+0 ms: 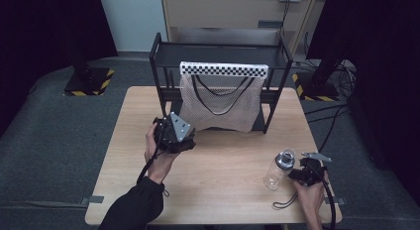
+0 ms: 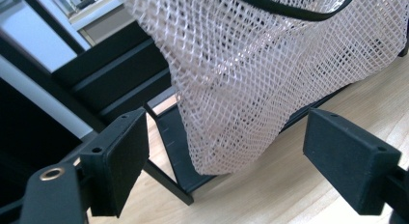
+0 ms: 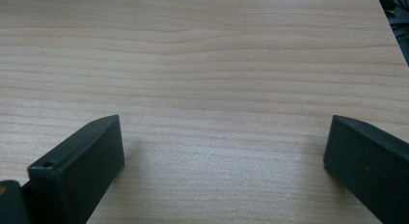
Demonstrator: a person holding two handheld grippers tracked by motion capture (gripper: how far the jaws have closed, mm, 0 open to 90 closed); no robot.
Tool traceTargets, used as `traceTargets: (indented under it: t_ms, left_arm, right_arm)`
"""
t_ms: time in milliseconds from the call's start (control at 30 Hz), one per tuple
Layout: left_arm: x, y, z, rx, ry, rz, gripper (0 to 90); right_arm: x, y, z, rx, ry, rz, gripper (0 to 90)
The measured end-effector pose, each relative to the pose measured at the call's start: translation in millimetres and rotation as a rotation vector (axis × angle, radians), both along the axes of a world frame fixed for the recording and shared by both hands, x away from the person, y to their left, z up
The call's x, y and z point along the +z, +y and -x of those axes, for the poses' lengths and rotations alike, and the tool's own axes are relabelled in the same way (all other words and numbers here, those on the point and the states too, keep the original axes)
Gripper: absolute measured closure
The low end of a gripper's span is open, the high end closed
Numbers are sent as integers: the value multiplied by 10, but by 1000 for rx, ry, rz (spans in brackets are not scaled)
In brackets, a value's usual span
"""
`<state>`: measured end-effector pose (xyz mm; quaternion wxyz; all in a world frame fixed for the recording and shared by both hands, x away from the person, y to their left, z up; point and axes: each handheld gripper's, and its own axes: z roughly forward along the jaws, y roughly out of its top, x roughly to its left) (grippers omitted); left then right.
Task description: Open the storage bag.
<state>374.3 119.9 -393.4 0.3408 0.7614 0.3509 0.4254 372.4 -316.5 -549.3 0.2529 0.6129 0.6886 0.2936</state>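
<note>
1. Left gripper (image 1: 184, 139): jaws wide apart, gripping nothing; mesh bag (image 1: 218, 103) hangs just ahead on black rack (image 1: 158, 66).
2. Bottle (image 1: 280, 168): lying just left of right gripper.
3. Right gripper (image 1: 302, 174): jaws wide apart over bare table (image 1: 223, 185).

A pale pink mesh bag (image 1: 218, 101) with black handles hangs open-mouthed from the black rack (image 1: 161, 66) at the table's twelve o'clock edge, its bottom corner sagging down to the rack's lower shelf.
</note>
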Motion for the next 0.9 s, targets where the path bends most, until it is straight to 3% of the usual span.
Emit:
traceTargets:
  t_ms: [433,533,900]
  left_arm:
    - [120,-178,-63,-31,-36,-83,171]
    - [150,-235,-70,-41,-53,-125,173]
    - [191,-378,-118,-57,-78,-186,180]
  right_arm:
    - [0,0,0,0,0,0,6]
    - [0,0,0,0,0,0,6]
    - [0,0,0,0,0,0,6]
